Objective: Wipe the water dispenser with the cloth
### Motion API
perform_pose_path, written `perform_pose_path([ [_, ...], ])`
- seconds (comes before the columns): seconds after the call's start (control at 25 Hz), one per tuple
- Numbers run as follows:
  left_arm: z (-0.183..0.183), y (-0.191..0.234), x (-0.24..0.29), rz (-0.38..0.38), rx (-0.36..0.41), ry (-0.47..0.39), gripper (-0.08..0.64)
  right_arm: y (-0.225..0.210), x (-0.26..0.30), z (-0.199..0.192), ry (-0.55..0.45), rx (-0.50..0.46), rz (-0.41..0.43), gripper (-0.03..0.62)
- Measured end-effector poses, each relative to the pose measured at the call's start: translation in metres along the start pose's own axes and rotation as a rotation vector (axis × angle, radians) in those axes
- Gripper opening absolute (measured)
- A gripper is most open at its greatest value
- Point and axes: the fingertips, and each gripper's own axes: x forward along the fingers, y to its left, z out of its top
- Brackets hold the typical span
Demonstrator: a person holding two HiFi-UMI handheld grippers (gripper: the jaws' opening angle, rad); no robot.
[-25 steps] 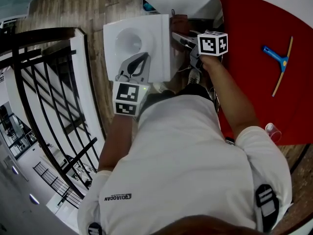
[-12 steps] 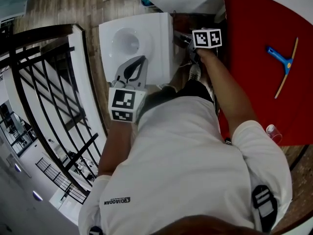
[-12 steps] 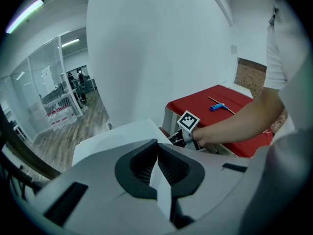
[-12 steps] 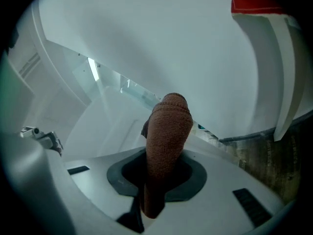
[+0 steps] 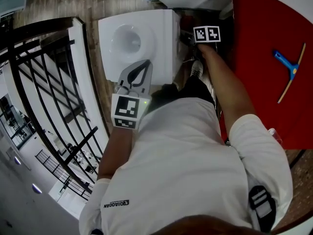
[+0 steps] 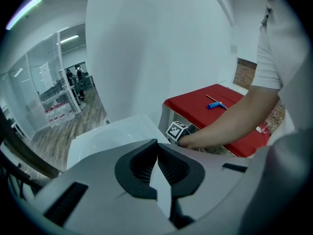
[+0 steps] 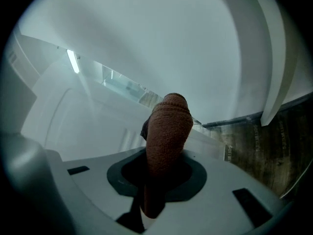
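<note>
The white water dispenser (image 5: 146,28) stands below me, its top with a round hollow. My left gripper (image 5: 146,62) rests above the near edge of that top, shut with nothing between its jaws; in the left gripper view its tips (image 6: 157,143) meet over the dispenser's top (image 6: 102,136). My right gripper (image 5: 186,36) is low beside the dispenser's right side, under its marker cube (image 5: 207,34). It is shut on a brown cloth (image 7: 168,124), which sticks out of the right gripper (image 7: 164,155) against the dispenser's white side (image 7: 93,116).
A red table (image 5: 264,43) stands at the right with a blue squeegee (image 5: 288,65) and a clear cup (image 5: 274,133) on it. A black railing (image 5: 44,82) runs along the left. Wood floor (image 7: 264,151) shows beside the dispenser.
The right gripper with the cloth has slid a little farther along the dispenser's right side. The left gripper has stayed over the top's near edge.
</note>
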Motion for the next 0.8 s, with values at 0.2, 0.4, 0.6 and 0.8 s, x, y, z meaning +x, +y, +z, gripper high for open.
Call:
perform_pose_path([
  [0.2,0.0,-0.004,-0.001,-0.01,-0.002,0.003,0.0,-0.021,0.016,-0.009,0.027,0.023,-0.034,0.071],
  [0.4,-0.004,-0.008,-0.002,-0.008,-0.012,0.007,0.0,-0.036,0.021,-0.016,0.064,0.021,-0.078,0.071],
  [0.6,-0.01,-0.002,-0.006,0.009,-0.02,0.0,0.0,-0.039,0.025,-0.019,0.079,0.004,-0.092,0.071],
  [0.8,-0.007,-0.001,-0.013,0.018,-0.019,-0.014,0.0,-0.037,0.017,-0.017,0.085,-0.021,-0.113,0.071],
])
